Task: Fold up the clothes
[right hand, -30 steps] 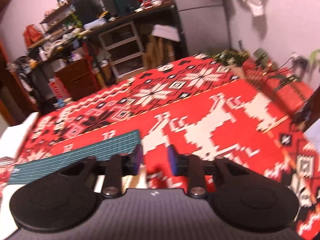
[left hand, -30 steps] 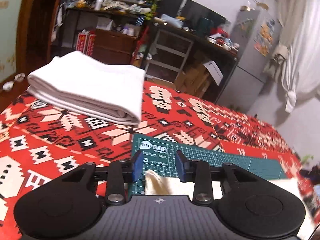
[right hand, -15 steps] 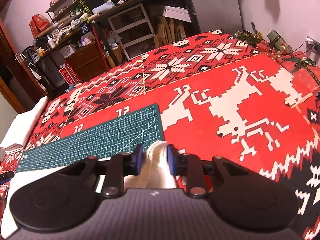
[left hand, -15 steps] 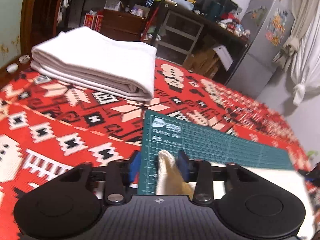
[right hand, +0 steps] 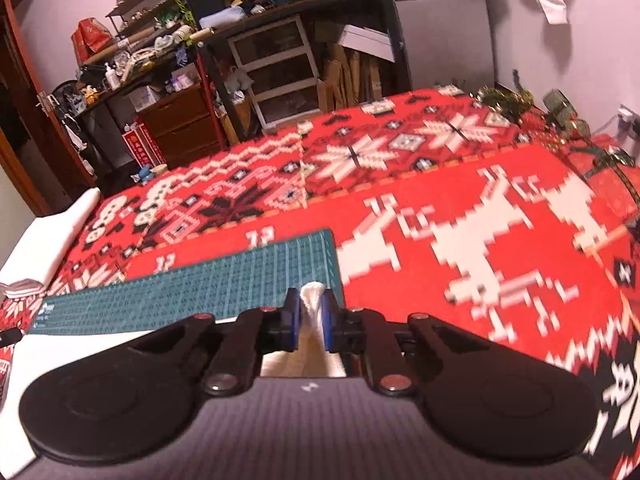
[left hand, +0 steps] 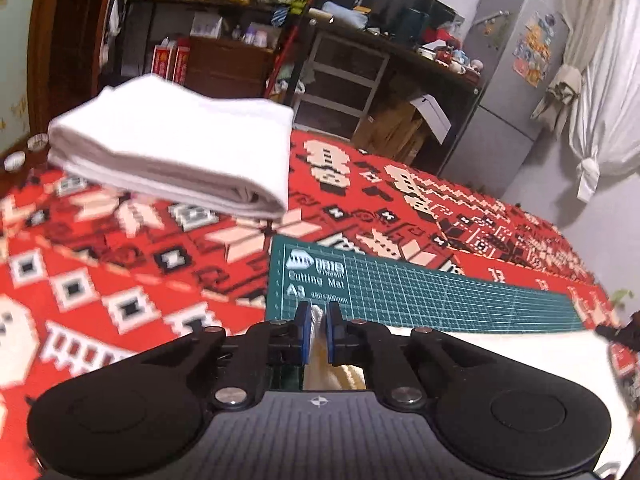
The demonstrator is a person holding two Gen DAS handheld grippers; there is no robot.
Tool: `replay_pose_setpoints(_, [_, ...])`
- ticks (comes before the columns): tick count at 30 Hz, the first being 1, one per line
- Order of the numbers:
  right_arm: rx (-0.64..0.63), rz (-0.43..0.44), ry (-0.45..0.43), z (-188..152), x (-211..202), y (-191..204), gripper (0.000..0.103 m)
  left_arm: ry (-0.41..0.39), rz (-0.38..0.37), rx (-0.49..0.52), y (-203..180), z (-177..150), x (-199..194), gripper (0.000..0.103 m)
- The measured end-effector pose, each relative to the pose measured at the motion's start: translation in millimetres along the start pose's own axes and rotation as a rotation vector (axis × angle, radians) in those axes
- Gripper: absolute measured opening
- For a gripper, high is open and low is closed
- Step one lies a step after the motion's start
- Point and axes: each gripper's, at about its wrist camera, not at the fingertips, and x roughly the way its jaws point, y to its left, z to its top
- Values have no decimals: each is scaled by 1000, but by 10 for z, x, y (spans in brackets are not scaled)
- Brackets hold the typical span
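Both my left gripper (left hand: pixel 317 330) and right gripper (right hand: pixel 308 320) pinch the white garment (left hand: pixel 500 342) over the green cutting mat (left hand: pixel 420 294) on red patterned tablecloth (right hand: pixel 460 208), cluttered shelves (right hand: pixel 168 40) far.

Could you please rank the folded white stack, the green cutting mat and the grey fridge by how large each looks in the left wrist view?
1. Folded white stack, largest.
2. Green cutting mat, close behind; part hides under the white garment, so these two are unsure.
3. Grey fridge, smallest, though it stands farthest away.
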Motion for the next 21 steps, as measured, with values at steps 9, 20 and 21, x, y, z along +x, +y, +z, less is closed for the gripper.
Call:
replay_pose_setpoints(9, [-42,-71,4,170,258,176,27,14,80,-17,10,155,181,32])
replay_pose_setpoints(20, [-312,58,-101,-132,-35,1012,25,-104,-39,251,-923,59,1,44])
replay_pose_setpoints(21, [-321,64,-90,-159,21,1108,9,-92,-64,274,-1035,37,62,34])
